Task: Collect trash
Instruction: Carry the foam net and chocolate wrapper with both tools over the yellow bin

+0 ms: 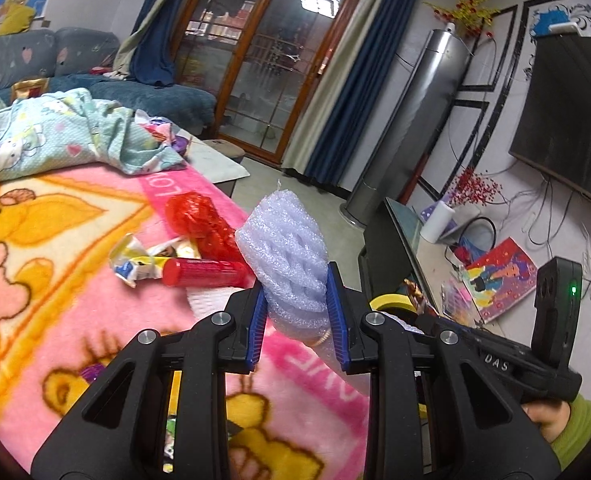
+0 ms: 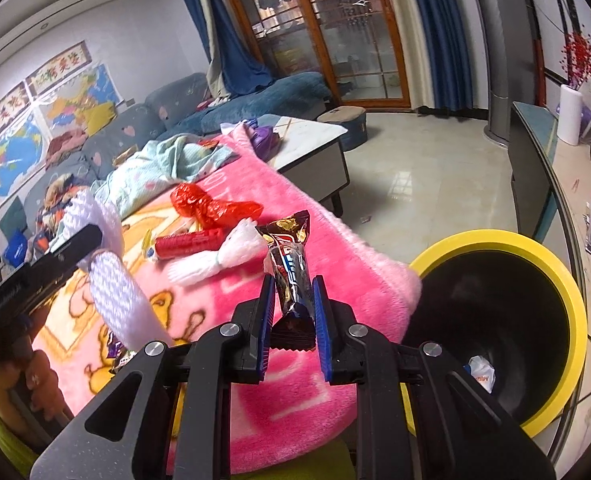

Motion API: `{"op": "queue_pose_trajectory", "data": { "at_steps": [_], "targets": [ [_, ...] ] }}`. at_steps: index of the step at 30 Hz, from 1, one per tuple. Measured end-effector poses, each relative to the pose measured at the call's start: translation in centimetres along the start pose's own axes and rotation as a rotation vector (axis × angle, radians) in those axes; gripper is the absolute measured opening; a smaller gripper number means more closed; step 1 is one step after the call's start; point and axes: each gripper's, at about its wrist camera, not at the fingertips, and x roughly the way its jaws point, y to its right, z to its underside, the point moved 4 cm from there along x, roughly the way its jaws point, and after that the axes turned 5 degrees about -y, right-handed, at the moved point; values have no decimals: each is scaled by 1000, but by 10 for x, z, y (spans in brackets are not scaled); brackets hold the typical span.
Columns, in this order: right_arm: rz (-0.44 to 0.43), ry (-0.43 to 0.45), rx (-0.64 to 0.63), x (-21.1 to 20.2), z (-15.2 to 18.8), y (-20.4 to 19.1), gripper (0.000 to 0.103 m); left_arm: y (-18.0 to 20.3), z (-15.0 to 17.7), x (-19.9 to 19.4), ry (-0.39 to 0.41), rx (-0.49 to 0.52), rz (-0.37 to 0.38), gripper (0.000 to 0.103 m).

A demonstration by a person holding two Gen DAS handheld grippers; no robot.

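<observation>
Blue-padded, the left claw [image 1: 298, 312] is clenched on a crumpled white foam net sleeve [image 1: 285, 248], lifted above the pink cartoon-print fleece blanket [image 1: 75, 280]. The right claw [image 2: 293, 320] grips a dark glossy snack wrapper [image 2: 289, 264] upright, just beside the yellow-rimmed black trash bin [image 2: 535, 252]. Farther on the blanket lie a red cylindrical tube [image 1: 207, 273], a crumpled red plastic bag [image 2: 211, 206] and a white foam net [image 2: 231, 250], near one another.
</observation>
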Motion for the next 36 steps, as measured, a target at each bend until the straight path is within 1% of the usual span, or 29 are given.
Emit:
{"op": "queue_pose_trajectory", "data": {
  "at_steps": [15, 26, 36],
  "targets": [
    [29, 51, 87, -16, -5, 32, 18, 47, 11, 15, -26, 111, 43, 21],
    [51, 75, 157, -23, -3, 58, 18, 70, 19, 31, -53, 175, 60, 21],
    [111, 103, 210, -30, -2, 87, 18, 100, 30, 52, -75, 260, 86, 21]
  ]
}}
